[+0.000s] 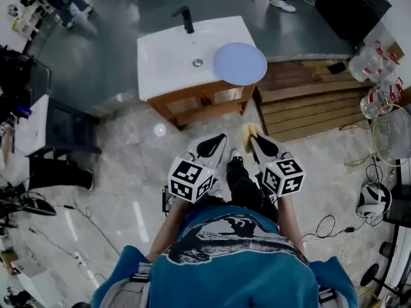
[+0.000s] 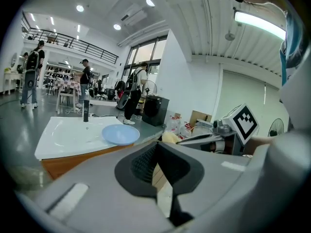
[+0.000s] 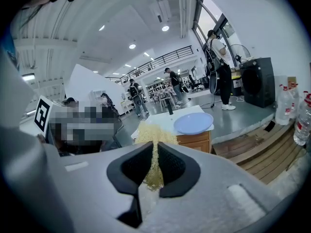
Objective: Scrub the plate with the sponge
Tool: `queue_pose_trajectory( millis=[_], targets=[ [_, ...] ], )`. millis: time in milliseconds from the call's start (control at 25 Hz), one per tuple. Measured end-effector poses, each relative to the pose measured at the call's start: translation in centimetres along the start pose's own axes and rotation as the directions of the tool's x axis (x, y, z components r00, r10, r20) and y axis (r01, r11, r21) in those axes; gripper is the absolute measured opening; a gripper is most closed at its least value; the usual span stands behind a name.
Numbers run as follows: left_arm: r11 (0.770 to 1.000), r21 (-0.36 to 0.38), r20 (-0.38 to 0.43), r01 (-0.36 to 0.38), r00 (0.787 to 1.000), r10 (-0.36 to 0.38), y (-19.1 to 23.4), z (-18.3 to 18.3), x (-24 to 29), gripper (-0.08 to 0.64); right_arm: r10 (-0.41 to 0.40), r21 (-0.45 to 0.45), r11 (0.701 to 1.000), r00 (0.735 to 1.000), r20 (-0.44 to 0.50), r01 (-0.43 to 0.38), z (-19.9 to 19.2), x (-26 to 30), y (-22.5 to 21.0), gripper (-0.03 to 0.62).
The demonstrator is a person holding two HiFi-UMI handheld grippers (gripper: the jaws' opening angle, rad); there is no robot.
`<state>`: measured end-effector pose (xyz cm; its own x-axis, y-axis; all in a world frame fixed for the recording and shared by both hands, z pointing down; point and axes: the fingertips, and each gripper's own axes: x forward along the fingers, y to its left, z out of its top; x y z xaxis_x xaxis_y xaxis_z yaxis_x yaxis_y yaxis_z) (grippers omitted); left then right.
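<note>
A light blue plate [image 1: 239, 63] lies on the right edge of a white sink top [image 1: 168, 58] over a wooden cabinet, and it overhangs the rim a little. Both grippers are held close to my body, well short of the sink. My right gripper [image 1: 252, 140] is shut on a yellow sponge [image 1: 248, 131], which sticks out past its pads [image 3: 153, 139]. My left gripper [image 1: 220, 141] is shut with nothing in it; its dark pads [image 2: 146, 161] meet. The plate also shows ahead in the left gripper view [image 2: 120, 134] and the right gripper view [image 3: 193, 123].
A black faucet [image 1: 187, 19] stands at the back of the sink. Wooden pallets [image 1: 308, 101] lie to its right, with water bottles [image 1: 377, 76] and a fan [image 1: 393, 133] beyond. A dark seat [image 1: 64, 130] is at the left. Cables trail over the floor; people stand far behind.
</note>
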<state>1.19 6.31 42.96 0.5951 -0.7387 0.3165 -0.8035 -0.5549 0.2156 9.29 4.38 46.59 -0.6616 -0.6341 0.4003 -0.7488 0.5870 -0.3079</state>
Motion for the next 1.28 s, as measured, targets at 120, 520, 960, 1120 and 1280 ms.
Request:
queue_pose_trajectory(
  millis=[120, 520, 960, 1120, 1280],
  targets=[
    [1.0, -0.007, 0.007, -0.027, 1.0, 0.027, 1.5, 2.0, 2.5, 0.014, 0.021, -0.006, 1.0, 1.0, 0.0, -0.021, 2.4, 1.7, -2.3, 0.029],
    [0.994, -0.044, -0.012, -0.103, 0.995, 0.102, 5.2, 5.3, 9.8, 0.014, 0.066, 0.021, 0.998, 0.998, -0.016, -0.065, 6.2, 5.9, -9.6, 0.029],
    [0.981, -0.059, -0.021, -0.186, 0.982, 0.185, 8.3, 7.1, 13.8, 0.014, 0.126, 0.04, 0.991, 0.991, -0.039, -0.124, 7.8, 9.8, -13.6, 0.029],
    [0.975, -0.066, -0.04, -0.212, 0.977, 0.21, 8.9, 6.8, 13.6, 0.014, 0.138, 0.061, 0.989, 0.989, -0.059, -0.134, 7.2, 10.8, -14.2, 0.029],
    [0.969, -0.085, -0.048, -0.232, 0.972, 0.228, 10.2, 6.8, 13.3, 0.014, 0.151, 0.062, 0.987, 0.986, -0.073, -0.146, 7.3, 11.8, -13.7, 0.029]
  ],
)
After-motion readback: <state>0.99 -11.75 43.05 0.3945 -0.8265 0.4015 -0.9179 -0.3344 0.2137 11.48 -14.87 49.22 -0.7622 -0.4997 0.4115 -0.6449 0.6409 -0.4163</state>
